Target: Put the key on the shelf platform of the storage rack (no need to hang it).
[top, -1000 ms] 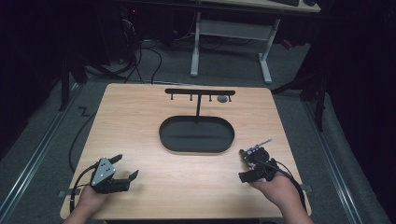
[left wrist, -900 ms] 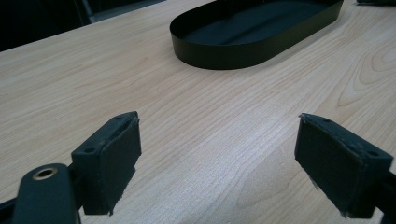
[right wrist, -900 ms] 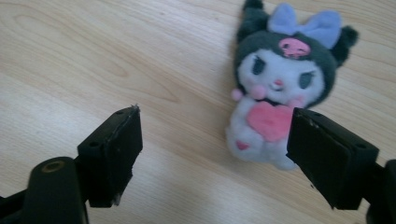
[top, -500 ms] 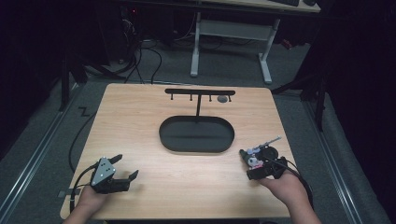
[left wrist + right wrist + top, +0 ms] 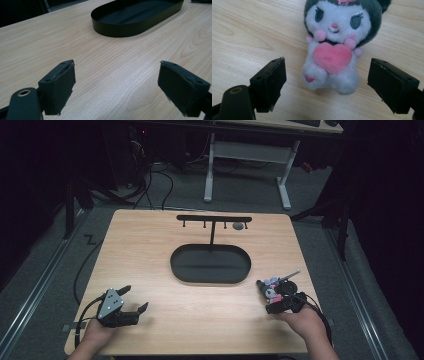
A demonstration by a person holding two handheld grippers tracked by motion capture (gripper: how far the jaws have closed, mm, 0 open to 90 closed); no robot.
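A small plush doll [image 5: 334, 45] with a dark hood, a white face and a pink heart lies face up on the wooden table [image 5: 150, 250] near its right edge. In the high view the plush doll [image 5: 272, 290] sits just beyond my right gripper [image 5: 270, 298]. My right gripper [image 5: 327, 61] is open; its jaws have just been opening. The doll's lower body lies between the pads [image 5: 270, 80] without touching them. My left gripper [image 5: 136, 297] rests open near the front left, and my left gripper [image 5: 117, 63] has only bare wood between its jaws.
A black oval tray [image 5: 172, 262] sits mid-table, and the left gripper view shows the tray [image 5: 120, 28] ahead. Behind it stands a black T-shaped hook rack [image 5: 214, 218] with a small grey round thing [image 5: 238, 225] hanging on it. A thin stick [image 5: 291, 275] lies by the doll.
My right hand has drawn back toward the near edge and sunk lower, and the doll now lies on the wood in front of its jaws. The left hand has kept still.
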